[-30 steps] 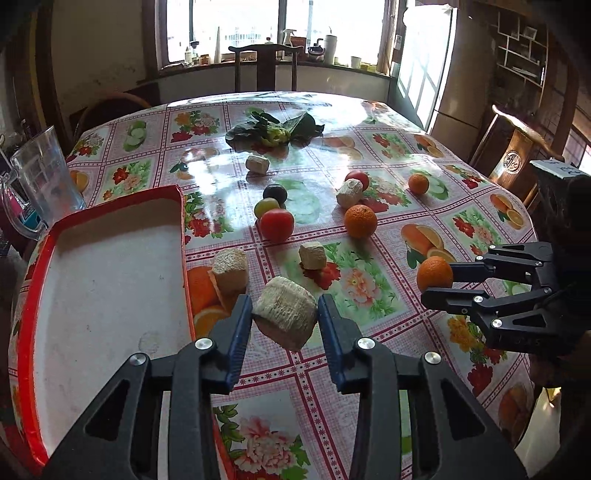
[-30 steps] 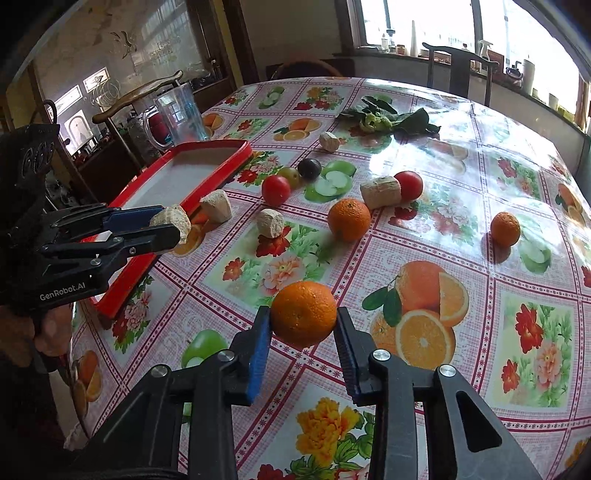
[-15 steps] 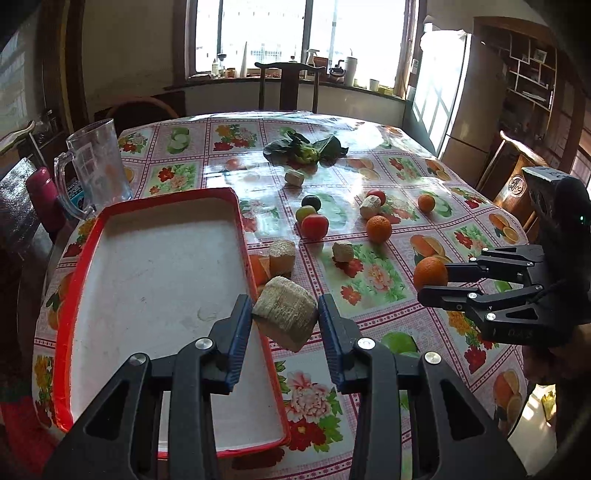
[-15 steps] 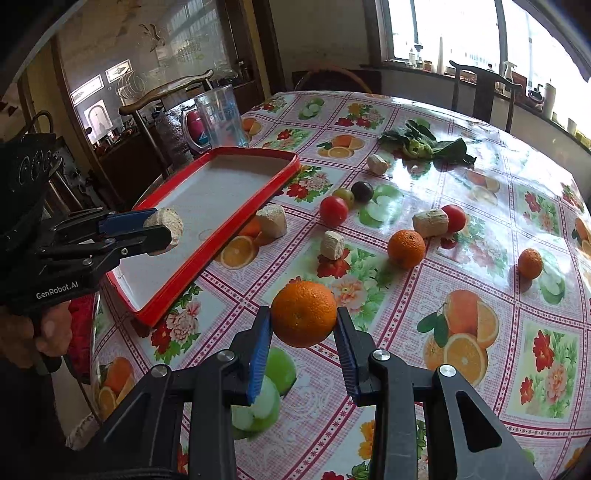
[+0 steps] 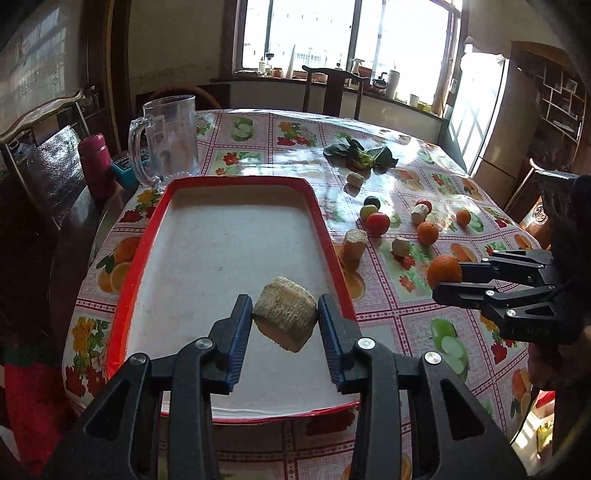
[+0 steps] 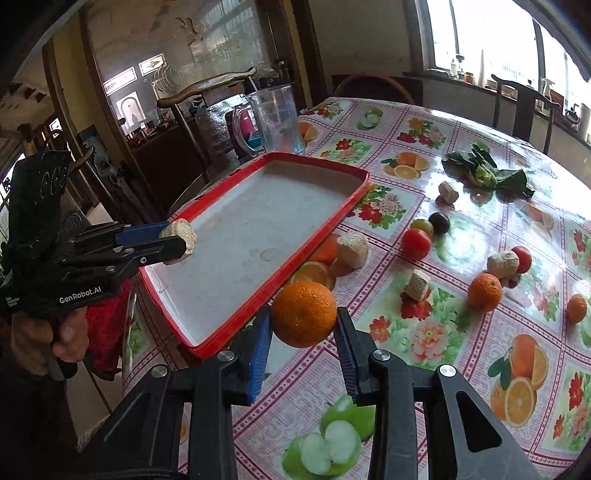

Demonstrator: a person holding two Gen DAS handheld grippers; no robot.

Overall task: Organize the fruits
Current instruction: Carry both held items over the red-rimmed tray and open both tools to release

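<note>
My left gripper [image 5: 284,319] clamps a beige chunk [image 5: 285,318], identity unclear, above the red tray [image 5: 325,221]. My right gripper [image 6: 303,326] grips an orange [image 6: 303,313]; tray's near corner hides behind it.

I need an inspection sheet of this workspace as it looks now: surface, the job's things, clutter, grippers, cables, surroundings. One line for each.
Surface: round table under a glossy fruit-print cloth.
Job's things: red-rimmed tray with nothing lying in it; loose on the cloth are two oranges, tomatoes, a dark fruit, a green fruit and pale corn-cob pieces.
Clutter: leafy greens, clear mug, pink flask.
Grippers: left gripper shut on a cob piece above the tray; right gripper shut on an orange beside the tray's edge.
Cables: nothing seen.
Surroundings: wooden chairs, bright windows, shelves.
</note>
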